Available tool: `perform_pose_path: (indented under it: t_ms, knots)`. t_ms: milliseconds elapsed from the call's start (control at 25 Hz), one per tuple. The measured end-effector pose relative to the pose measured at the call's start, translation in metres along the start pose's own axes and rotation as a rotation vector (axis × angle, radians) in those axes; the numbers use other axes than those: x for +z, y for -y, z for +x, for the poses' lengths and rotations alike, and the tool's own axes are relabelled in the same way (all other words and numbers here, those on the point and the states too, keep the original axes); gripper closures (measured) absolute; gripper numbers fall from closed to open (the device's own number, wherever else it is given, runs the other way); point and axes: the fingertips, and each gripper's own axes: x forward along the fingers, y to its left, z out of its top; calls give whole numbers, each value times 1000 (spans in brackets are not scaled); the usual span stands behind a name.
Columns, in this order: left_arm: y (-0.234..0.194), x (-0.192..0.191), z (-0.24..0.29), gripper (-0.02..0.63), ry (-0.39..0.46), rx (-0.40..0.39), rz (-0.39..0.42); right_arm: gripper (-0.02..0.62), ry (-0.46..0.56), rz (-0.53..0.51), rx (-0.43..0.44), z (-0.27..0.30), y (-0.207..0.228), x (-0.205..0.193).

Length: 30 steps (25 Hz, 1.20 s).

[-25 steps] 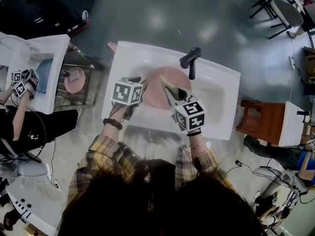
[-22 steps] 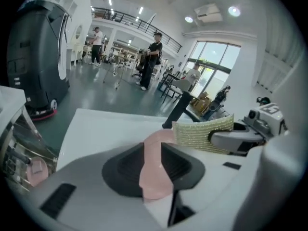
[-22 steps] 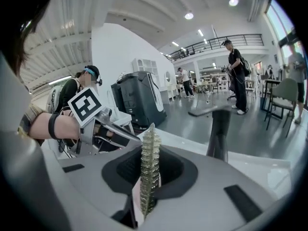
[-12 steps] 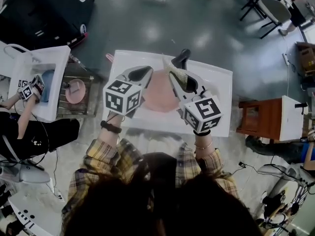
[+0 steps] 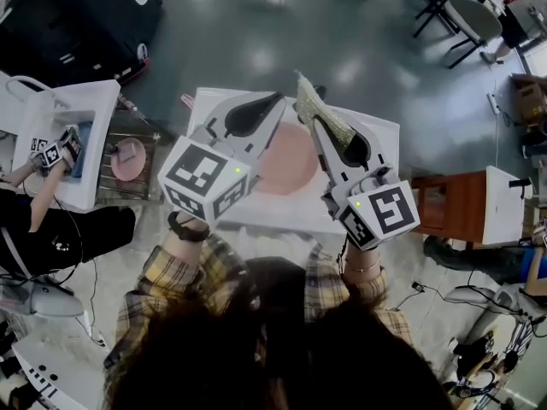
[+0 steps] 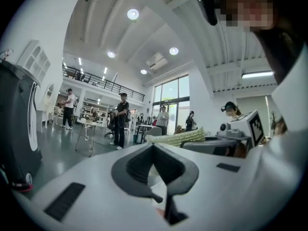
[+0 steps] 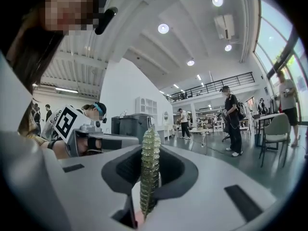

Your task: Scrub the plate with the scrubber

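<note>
The right hand-held gripper [image 5: 325, 126] pinches the scrubber [image 5: 309, 96] by one end, so the rest pokes out front, ready to rub. The left hand-held gripper [image 5: 273, 102] has just closed on nothing. Both point level. The pink plate [image 5: 286, 165] lies in the sink [image 5: 382, 131], below and between them.

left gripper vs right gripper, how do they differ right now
The right gripper is shut on the scrubber. The left gripper is shut on nothing, its jaws having just closed. In the head view the left gripper leans toward the right, the right gripper toward the left. Both are white, carry a marker cube and flank the plate in that view.
</note>
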Motion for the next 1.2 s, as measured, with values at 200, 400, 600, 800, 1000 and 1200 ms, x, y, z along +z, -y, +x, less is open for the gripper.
perform_pose_path:
  t_ms: [200, 400, 600, 800, 1000, 1200]
  knots:
    - [7, 22, -2, 594, 65, 7, 58, 523, 17, -11, 2, -2, 4, 7]
    - [7, 18, 5, 594, 66, -10, 27, 523, -7, -20, 0, 3, 8, 3]
    - [2, 13, 9, 594, 60, -18, 15, 525, -19, -26, 8, 11, 8, -3]
    - [2, 10, 13, 594, 55, -24, 21, 525, 12, -11, 31, 15, 6, 3]
    - [-1, 7, 16, 594, 57, -36, 19, 525, 20, -10, 25, 16, 7, 5]
    - [-1, 8, 21, 594, 49, -43, 28, 526, 2, -22, 11, 16, 13, 4]
